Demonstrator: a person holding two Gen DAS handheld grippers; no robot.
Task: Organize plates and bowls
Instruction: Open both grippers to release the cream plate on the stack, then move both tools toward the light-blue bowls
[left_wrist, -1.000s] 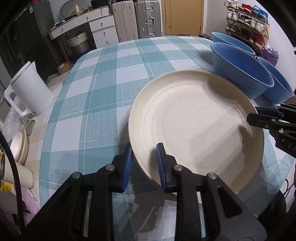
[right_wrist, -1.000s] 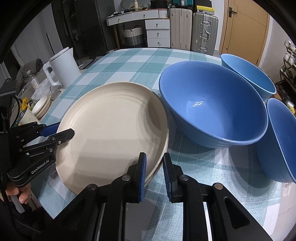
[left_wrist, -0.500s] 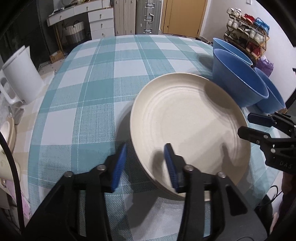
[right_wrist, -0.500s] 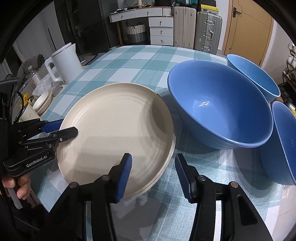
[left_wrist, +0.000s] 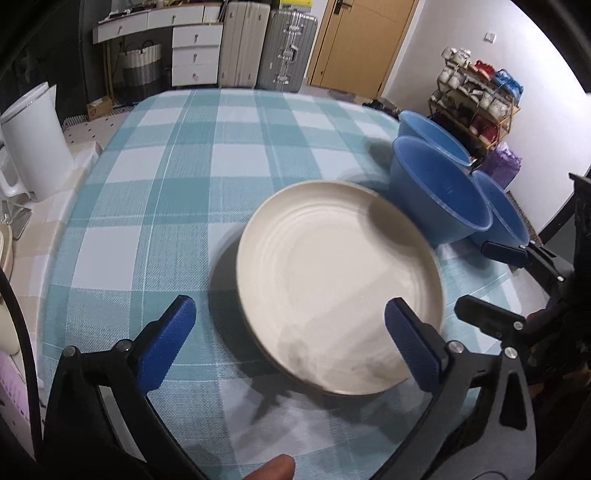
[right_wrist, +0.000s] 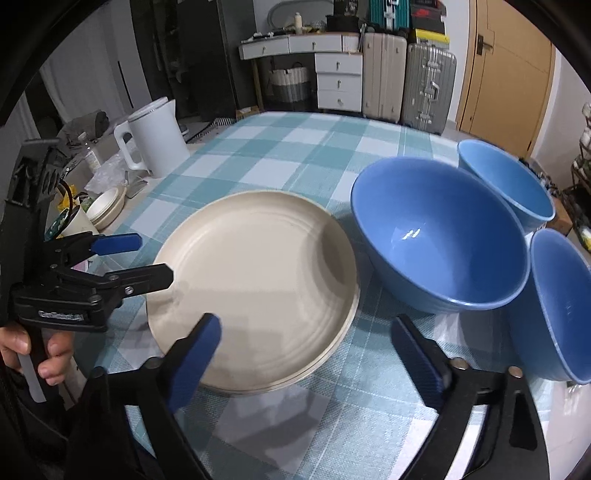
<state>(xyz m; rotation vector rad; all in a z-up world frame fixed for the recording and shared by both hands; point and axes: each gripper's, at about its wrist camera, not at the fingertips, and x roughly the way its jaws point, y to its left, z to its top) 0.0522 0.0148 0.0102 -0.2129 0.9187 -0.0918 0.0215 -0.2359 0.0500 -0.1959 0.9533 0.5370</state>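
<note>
Three blue bowls (right_wrist: 439, 236) sit unstacked at 2 o'clock of the cream plates (right_wrist: 255, 288), which lie stacked mid-table on the checked cloth (left_wrist: 221, 162), while left gripper (left_wrist: 291, 339) and right gripper (right_wrist: 310, 350) both hang spread and empty, so nesting the bowls apparently remains.

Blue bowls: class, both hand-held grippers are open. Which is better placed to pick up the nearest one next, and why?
Probably the right hand-held gripper. The nearest blue bowl sits just ahead of its right finger, while the left hand-held gripper faces the cream plate, which lies between it and the bowls.
</note>
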